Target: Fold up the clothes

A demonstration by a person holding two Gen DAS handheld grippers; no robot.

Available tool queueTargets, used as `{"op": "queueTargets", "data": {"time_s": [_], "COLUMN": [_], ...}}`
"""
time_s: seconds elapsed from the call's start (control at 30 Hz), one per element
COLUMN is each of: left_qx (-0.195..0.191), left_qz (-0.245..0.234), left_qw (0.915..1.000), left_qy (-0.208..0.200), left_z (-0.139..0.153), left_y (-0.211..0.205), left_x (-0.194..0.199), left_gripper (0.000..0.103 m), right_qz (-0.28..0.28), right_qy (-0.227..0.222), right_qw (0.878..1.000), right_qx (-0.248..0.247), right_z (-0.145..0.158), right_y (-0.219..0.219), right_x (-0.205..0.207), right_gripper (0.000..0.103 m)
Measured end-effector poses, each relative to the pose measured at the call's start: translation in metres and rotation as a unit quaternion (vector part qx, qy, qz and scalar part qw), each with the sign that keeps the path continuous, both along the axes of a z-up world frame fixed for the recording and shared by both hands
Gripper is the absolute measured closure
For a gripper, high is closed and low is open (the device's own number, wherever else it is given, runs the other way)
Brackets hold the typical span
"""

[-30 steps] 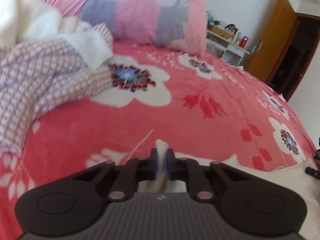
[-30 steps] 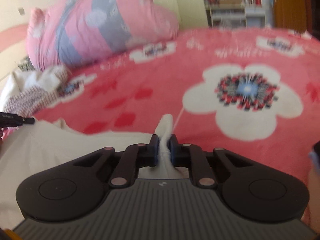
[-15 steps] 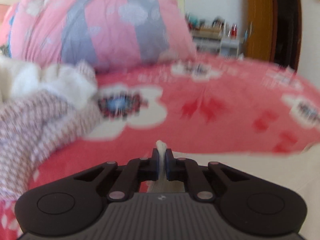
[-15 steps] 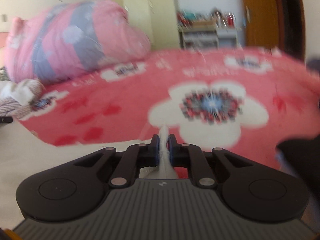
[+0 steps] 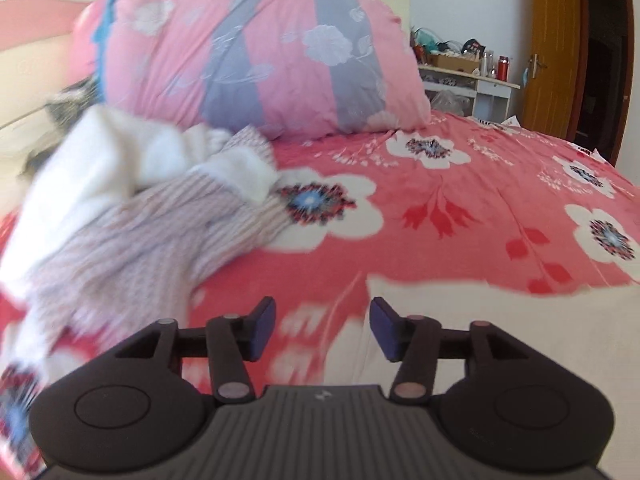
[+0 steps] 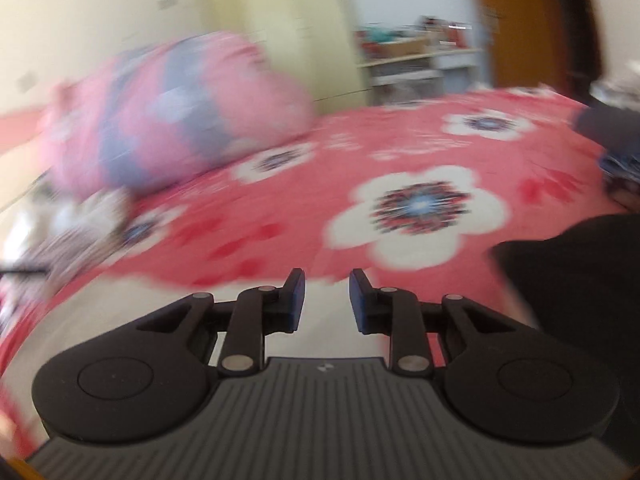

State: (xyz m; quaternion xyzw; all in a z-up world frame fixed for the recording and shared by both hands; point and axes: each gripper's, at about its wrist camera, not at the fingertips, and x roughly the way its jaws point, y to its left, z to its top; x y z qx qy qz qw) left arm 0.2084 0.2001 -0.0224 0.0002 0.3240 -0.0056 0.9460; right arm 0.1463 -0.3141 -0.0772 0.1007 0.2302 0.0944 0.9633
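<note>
A cream garment (image 5: 500, 320) lies flat on the red flowered bedspread (image 5: 460, 208), below and right of my left gripper (image 5: 322, 326). That gripper's jaws are opening and nothing is between them. In the right wrist view the same cream garment (image 6: 160, 304) spreads under my right gripper (image 6: 327, 298), whose jaws are also opening with only air between the pads. A heap of white and pink-patterned clothes (image 5: 132, 208) lies to the left.
A big pink and grey striped quilt bundle (image 5: 256, 48) sits at the head of the bed. A dark garment (image 6: 568, 272) lies at the right edge. A shelf with clutter (image 5: 468, 76) and a wooden door (image 5: 552, 48) stand beyond the bed.
Both grippers let go of the cream cloth they pinched and their jaws have parted. Both have lifted and drawn back over the garment.
</note>
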Motion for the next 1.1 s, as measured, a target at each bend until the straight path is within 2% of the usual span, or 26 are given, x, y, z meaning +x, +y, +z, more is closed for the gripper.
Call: {"op": "queueTargets", "data": {"time_s": [0.03,0.13,0.23,0.3,0.4,0.43,0.5,0.57,0.67,0.77,0.83,0.9,0.97,1.1], "left_qx": [-0.019,-0.092,-0.143,-0.197,-0.286,-0.303,-0.307,-0.29,-0.268,-0.273,-0.288,-0.301,-0.307,-0.296], "left_qz": [0.002,0.005,0.017,0.024,0.043,0.052,0.062,0.064,0.055,0.06,0.067,0.073,0.072,0.053], "left_qw": [0.9998,0.9946,0.9877,0.9774,0.954,0.9483,0.9469,0.9527,0.961,0.9596,0.9547,0.9503,0.9488,0.9535], "left_qy": [0.012,0.048,0.061,0.072,0.08,0.08,0.075,0.063,0.038,0.03,0.029,0.026,0.013,-0.018], "left_z": [0.0,-0.009,-0.027,-0.045,-0.075,-0.083,-0.094,-0.097,-0.091,-0.091,-0.094,-0.094,-0.087,-0.066], "left_y": [0.007,0.028,0.037,0.039,0.042,0.042,0.038,0.03,0.02,0.018,0.021,0.025,0.028,0.025], "left_x": [-0.016,-0.063,-0.105,-0.125,-0.143,-0.146,-0.145,-0.144,-0.136,-0.125,-0.119,-0.116,-0.115,-0.116], "left_gripper": [0.042,0.042,0.042,0.042,0.041,0.041,0.041,0.04,0.042,0.054,0.076,0.088,0.092,0.094], "right_qz": [0.027,0.082,0.141,0.176,0.214,0.217,0.219,0.212,0.206,0.2,0.203,0.213,0.225,0.246], "right_qy": [0.003,0.012,0.021,0.017,-0.003,-0.006,-0.005,-0.006,-0.009,-0.005,-0.001,-0.008,-0.019,-0.064], "right_qw": [1.0,0.996,0.987,0.978,0.965,0.962,0.955,0.95,0.953,0.956,0.953,0.948,0.942,0.925], "right_qx": [-0.014,-0.034,-0.075,-0.114,-0.149,-0.166,-0.201,-0.228,-0.222,-0.213,-0.223,-0.235,-0.249,-0.282], "right_z": [0.002,-0.006,-0.019,-0.024,-0.022,-0.023,-0.026,-0.026,-0.023,-0.025,-0.028,-0.03,-0.03,-0.03], "right_y": [0.014,0.057,0.109,0.143,0.177,0.184,0.195,0.203,0.206,0.208,0.212,0.217,0.225,0.247], "right_x": [-0.013,-0.05,-0.075,-0.089,-0.112,-0.117,-0.126,-0.133,-0.143,-0.148,-0.152,-0.153,-0.152,-0.137], "right_gripper": [0.08,0.08,0.08,0.08,0.08,0.08,0.08,0.08,0.08,0.08,0.08,0.08,0.08,0.08]}}
